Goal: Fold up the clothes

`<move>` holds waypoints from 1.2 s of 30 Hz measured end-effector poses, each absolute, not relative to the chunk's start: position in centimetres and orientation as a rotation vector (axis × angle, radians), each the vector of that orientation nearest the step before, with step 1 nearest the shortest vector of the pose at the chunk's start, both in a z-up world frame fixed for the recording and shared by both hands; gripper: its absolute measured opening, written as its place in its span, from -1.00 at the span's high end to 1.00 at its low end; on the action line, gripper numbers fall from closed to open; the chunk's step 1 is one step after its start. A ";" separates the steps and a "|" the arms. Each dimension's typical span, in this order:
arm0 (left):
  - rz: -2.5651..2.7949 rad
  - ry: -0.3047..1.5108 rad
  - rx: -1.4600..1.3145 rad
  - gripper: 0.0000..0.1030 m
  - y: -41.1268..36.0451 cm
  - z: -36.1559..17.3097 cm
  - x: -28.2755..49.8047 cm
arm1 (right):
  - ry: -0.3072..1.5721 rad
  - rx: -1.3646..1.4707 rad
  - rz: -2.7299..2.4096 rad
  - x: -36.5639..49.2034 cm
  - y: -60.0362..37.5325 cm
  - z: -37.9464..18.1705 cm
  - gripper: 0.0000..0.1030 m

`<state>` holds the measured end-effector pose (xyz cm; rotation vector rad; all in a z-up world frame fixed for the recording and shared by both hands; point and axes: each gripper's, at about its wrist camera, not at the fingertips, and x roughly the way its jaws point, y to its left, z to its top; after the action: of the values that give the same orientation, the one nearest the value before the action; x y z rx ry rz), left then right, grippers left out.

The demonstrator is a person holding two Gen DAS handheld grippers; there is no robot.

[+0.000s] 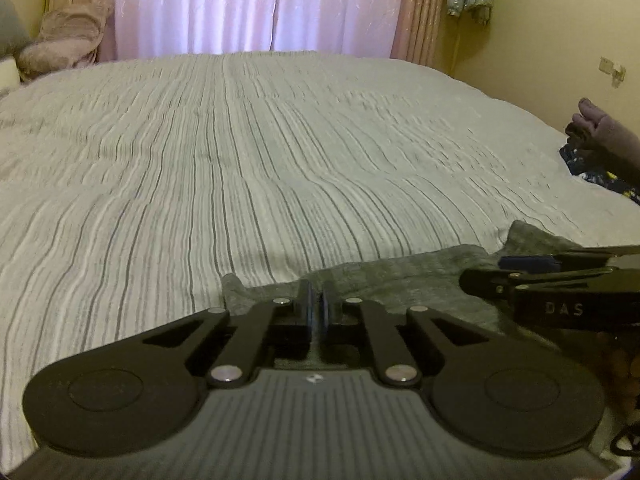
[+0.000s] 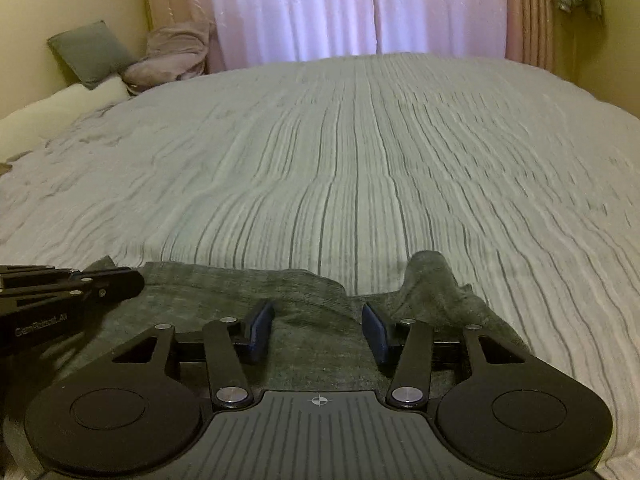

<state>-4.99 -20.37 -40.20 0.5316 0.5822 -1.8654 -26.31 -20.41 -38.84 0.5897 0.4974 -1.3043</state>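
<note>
Left wrist view: the left gripper (image 1: 319, 300) has its jaws drawn almost together, with only a thin slit between the pads. Grey cloth shows in that slit, so it is probably pinching the near edge of the grey garment (image 1: 400, 280), though the pinch itself cannot be seen clearly. To its right and just beside it, the right gripper (image 2: 318, 330) has its jaws spread wide and holds nothing. The garment lies directly beneath and between its fingers, with a raised, rumpled hump just ahead of its right finger.

The garment sits at the near edge of the bed (image 1: 280, 140), crumpled and uneven, with no flat panel or crease visible. Ahead of both grippers the striped bedspread stretches away with nothing on it. Far to the right of the left gripper, a dark patterned piece of cloth (image 1: 596, 172) lies at the bed's edge.

Folding appears barely begun: the garment has yet to be spread out, and every fold remains to be made.
</note>
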 end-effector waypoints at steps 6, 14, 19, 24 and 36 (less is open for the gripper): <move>-1.797 0.681 0.416 0.87 -16.3 -36.6 -0.4 | 0.430 0.574 -1.347 -28.1 -16.3 -34.8 0.06; -1.779 0.736 0.458 0.87 -9.7 -36.4 -1.5 | 0.458 0.560 -1.332 -27.7 -10.5 -33.4 0.07; -1.690 0.735 0.511 0.86 -9.5 -36.0 -2.9 | 0.500 0.562 -1.346 -26.8 -8.3 -33.7 0.07; -1.622 0.735 0.555 0.54 -6.6 -33.9 -3.2 | 0.542 0.563 -1.360 -25.8 -6.2 -34.1 0.06; -1.582 0.711 0.659 0.33 -0.1 -32.6 -4.9 | 0.555 0.674 -1.386 -25.6 0.4 -33.7 0.06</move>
<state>-4.87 -0.08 -32.57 0.6594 0.7109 -1.5825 -25.57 0.36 -33.72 0.6741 0.5547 -1.3861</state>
